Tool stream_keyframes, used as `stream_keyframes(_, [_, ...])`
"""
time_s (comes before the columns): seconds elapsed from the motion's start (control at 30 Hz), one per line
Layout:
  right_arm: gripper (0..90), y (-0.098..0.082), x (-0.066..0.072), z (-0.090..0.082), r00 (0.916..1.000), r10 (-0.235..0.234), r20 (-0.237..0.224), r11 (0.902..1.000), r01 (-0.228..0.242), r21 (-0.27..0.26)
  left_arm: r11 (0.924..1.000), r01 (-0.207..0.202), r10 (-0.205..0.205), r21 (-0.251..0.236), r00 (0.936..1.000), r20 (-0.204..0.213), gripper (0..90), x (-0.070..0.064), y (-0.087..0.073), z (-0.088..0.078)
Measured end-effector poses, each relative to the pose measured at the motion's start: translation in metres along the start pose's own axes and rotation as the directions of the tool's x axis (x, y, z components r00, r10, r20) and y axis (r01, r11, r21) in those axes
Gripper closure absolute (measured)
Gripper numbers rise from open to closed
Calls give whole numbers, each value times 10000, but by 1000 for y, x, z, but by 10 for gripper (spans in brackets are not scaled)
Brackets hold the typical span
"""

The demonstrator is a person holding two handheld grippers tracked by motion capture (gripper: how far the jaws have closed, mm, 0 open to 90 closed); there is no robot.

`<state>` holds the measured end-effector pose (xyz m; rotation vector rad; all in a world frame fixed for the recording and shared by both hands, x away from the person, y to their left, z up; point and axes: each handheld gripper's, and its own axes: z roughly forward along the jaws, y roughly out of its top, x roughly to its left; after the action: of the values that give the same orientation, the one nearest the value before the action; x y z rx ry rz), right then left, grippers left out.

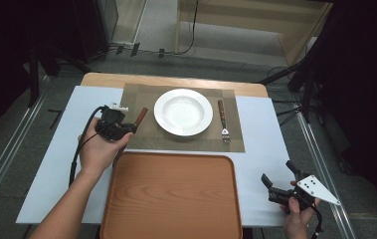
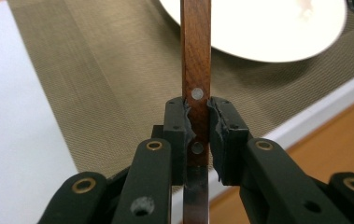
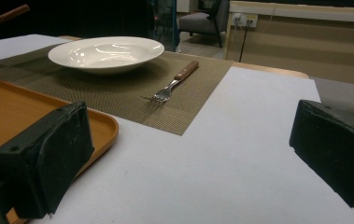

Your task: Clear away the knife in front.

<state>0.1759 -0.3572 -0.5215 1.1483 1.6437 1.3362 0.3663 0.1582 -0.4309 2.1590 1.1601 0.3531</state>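
1. Knife (image 2: 196, 56), wood handle w/ rivets, is clamped in my left gripper (image 2: 197, 135) above the placemat's (image 1: 141, 137) left side, beside the white plate (image 1: 183, 112).
2. Looks stiff, light; the steel blade is likely slick, so the handle is the spot to grip.
3. Right gripper (image 1: 277, 178) idles w/ jaws apart, nothing in them, near the wooden tray (image 1: 171, 199).

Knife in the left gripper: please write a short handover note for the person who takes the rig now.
Left gripper: shut on the knife at its wooden handle, above the placemat left of the plate.
Right gripper: open, holding nothing, over the white table cover.
Fork lies on the placemat, right of the plate.
Tray holds nothing.
Left to do: probably set the knife down.
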Motion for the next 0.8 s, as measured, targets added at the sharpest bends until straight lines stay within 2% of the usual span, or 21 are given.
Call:
stream_keyframes(0.2, [0,0,0,0,10000,-19,-11,10000,19,10,9999,-117,117,29,9999,107,763,-10,-9,-8])
stream_keyframes(0.3, [0,0,0,0,10000,-24,-23,10000,24,12,9999,34,-32,-116,9997,250,763,-14,-13,-15])
stream_keyframes(0.43, [0,0,0,0,10000,2,17,10000,-2,-10,9999,15,-10,-136,9994,350,762,-22,-20,-22])
stream_keyframes(0.57, [0,0,0,0,10000,-3,-6,10000,3,-4,9999,-115,116,-24,9988,470,762,-29,-28,-26])
stream_keyframes(0.8, [0,0,0,0,10000,-18,-15,10000,18,20,9998,208,-208,14,9958,890,763,-40,-48,-29])
